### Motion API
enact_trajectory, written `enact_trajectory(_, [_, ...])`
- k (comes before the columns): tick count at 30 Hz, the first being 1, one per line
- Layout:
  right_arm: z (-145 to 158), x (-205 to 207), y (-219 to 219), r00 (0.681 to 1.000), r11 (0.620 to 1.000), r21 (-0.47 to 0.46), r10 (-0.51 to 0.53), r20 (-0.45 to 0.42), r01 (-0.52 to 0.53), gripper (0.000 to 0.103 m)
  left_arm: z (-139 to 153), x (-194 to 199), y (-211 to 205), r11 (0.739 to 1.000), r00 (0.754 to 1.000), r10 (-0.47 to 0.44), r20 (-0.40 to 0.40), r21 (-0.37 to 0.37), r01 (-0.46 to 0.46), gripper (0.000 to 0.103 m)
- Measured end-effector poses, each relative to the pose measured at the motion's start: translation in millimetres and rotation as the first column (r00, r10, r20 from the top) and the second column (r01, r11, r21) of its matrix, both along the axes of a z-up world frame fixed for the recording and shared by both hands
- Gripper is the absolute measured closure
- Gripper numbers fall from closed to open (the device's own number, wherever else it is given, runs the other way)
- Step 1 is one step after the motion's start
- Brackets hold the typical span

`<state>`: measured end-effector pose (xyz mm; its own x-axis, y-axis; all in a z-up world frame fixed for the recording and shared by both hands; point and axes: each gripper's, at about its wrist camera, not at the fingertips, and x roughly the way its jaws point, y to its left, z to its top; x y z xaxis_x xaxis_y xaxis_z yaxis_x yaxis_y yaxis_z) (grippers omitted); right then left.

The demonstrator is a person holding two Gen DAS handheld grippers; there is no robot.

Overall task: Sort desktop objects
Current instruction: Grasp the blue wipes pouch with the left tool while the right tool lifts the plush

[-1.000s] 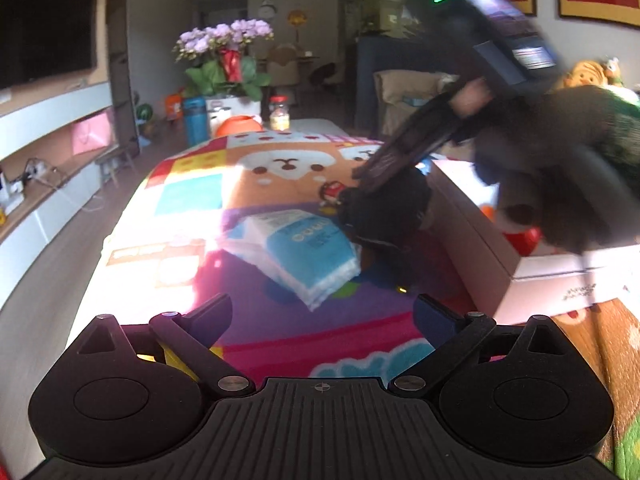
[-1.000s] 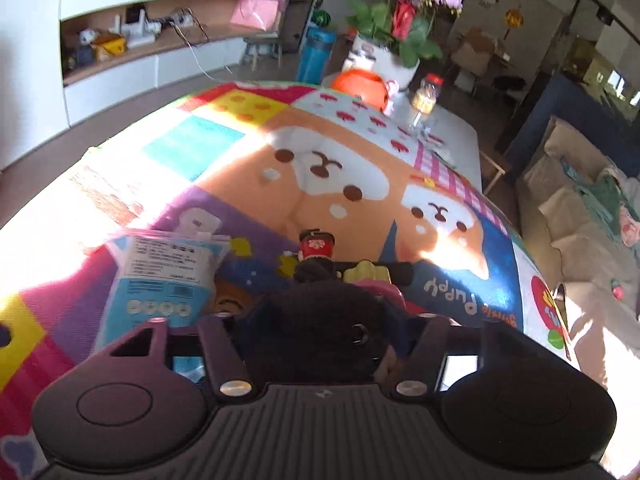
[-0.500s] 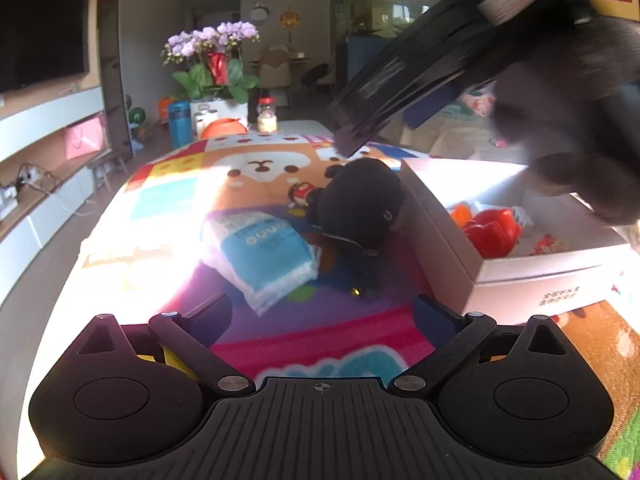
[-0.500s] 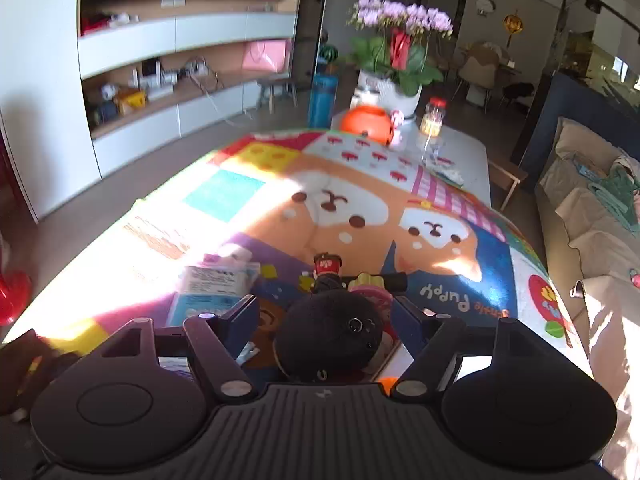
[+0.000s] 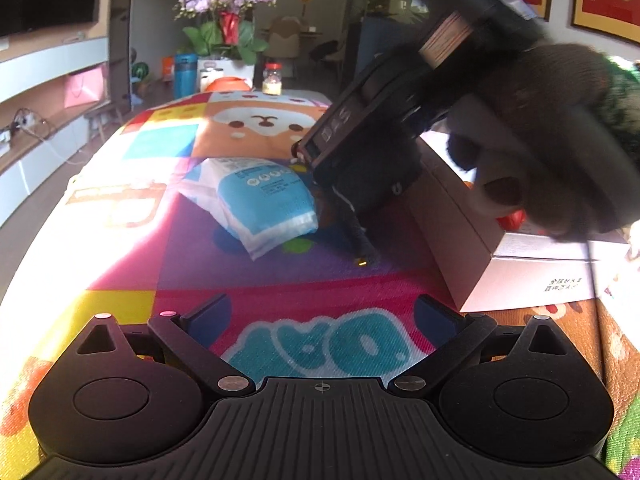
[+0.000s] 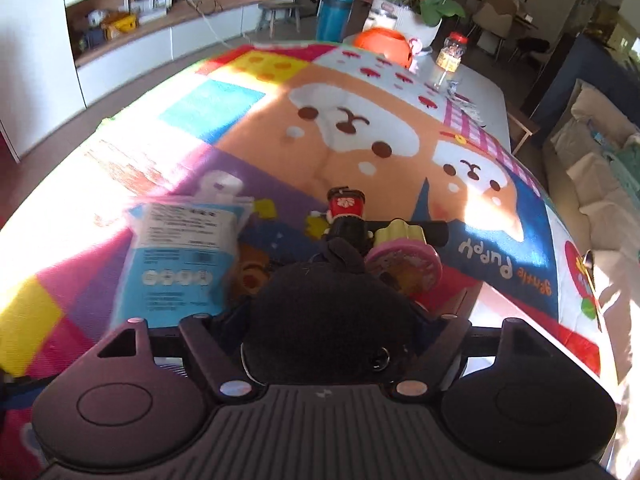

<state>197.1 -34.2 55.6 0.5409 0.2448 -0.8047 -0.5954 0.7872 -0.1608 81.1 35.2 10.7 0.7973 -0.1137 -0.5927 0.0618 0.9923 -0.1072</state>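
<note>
A black round pouch [image 6: 328, 320] with a dangling cord [image 5: 356, 236] sits between the fingers of my right gripper [image 6: 326, 316], which has come down around it beside the white box [image 5: 520, 276]; I cannot tell if the pads press it. A blue-and-white packet [image 5: 264, 200] lies on the colourful mat, left of the pouch; it also shows in the right wrist view [image 6: 180, 264]. A small red-and-black figurine [image 6: 346, 216] and a pink round toy [image 6: 404, 264] lie just beyond the pouch. My left gripper [image 5: 320, 312] is open and empty, low over the mat.
The white box holds red items [image 5: 510, 220]. An orange pot [image 6: 384, 44], a jar [image 6: 450, 54], a blue bottle [image 6: 334, 12] and a flower pot [image 5: 228, 32] stand at the table's far end. A sofa [image 6: 592, 152] is to the right.
My right gripper has dropped lower around the black pouch and tilted down. The left gripper has stayed low and open, its view shifting slightly.
</note>
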Motion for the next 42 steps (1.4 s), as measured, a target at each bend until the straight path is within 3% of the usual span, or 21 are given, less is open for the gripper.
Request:
enact_trajectory(3, [40, -36, -26, 0.998, 0.99, 0.132, 0.035, 0.05, -0.041, 0.026, 2, -4, -2, 1.0, 1.0, -0.008, 0.005, 0.013, 0.008, 0.002])
enact_trajectory(6, [83, -81, -72, 0.996, 0.954, 0.288, 0.061, 0.068, -0.078, 0.026, 2, -9, -6, 0.999, 0.999, -0.042, 0.001, 0.033, 0.042, 0.002])
enact_trajectory(9, [95, -121, -116, 0.995, 0.937, 0.337, 0.079, 0.064, -0.096, 0.025, 3, -9, -10, 0.997, 0.998, -0.059, -0.002, 0.056, 0.059, 0.002])
enact_trajectory(15, [37, -167, -170, 0.999, 0.96, 0.281, 0.01, -0.041, 0.002, 0.025, 23, 10, -7, 0.997, 0.998, 0.048, 0.03, 0.053, -0.05, 0.002])
enact_trajectory(19, [-2, -183, -190, 0.994, 0.964, 0.249, -0.107, 0.028, 0.097, 0.017, 38, 38, -6, 0.987, 0.988, 0.14, 0.061, 0.077, -0.144, 0.001])
enact_trajectory(23, [-12, -203, -215, 0.977, 0.931, 0.338, -0.182, 0.108, 0.136, 0.005, 36, 77, -5, 0.967, 0.976, 0.217, 0.034, 0.13, -0.22, 0.001])
enact_trajectory(26, [-15, -210, -235, 0.965, 0.895, 0.417, -0.23, 0.13, 0.157, 0.002, 24, 106, -2, 0.945, 0.961, 0.276, -0.023, 0.189, -0.267, 0.001])
enact_trajectory(29, [-24, -212, -244, 0.958, 0.877, 0.446, -0.257, 0.128, 0.176, 0.0, 11, 119, 4, 0.935, 0.947, 0.313, -0.066, 0.197, -0.295, 0.003])
enact_trajectory(30, [-29, -211, -247, 0.955, 0.871, 0.452, -0.271, 0.119, 0.191, 0.0, 9, 119, 4, 0.933, 0.946, 0.315, -0.069, 0.207, -0.296, 0.007])
enact_trajectory(32, [-39, -208, -252, 0.954, 0.858, 0.467, -0.285, 0.088, 0.214, 0.0, 8, 113, 3, 0.933, 0.951, 0.301, -0.069, 0.228, -0.279, 0.037])
enact_trajectory(34, [-44, -206, -256, 0.958, 0.839, 0.499, -0.281, 0.054, 0.218, 0.0, 9, 103, 2, 0.933, 0.957, 0.283, -0.062, 0.251, -0.259, 0.04])
enact_trajectory(38, [-46, -207, -256, 0.96, 0.839, 0.502, -0.273, 0.06, 0.208, 0.0, 16, 62, -7, 0.951, 0.98, 0.192, -0.051, 0.258, -0.173, 0.043])
enact_trajectory(42, [-46, -209, -254, 0.96, 0.842, 0.498, -0.273, 0.064, 0.206, 0.0, 25, -2, -23, 0.983, 0.997, 0.032, -0.064, 0.185, -0.02, 0.043])
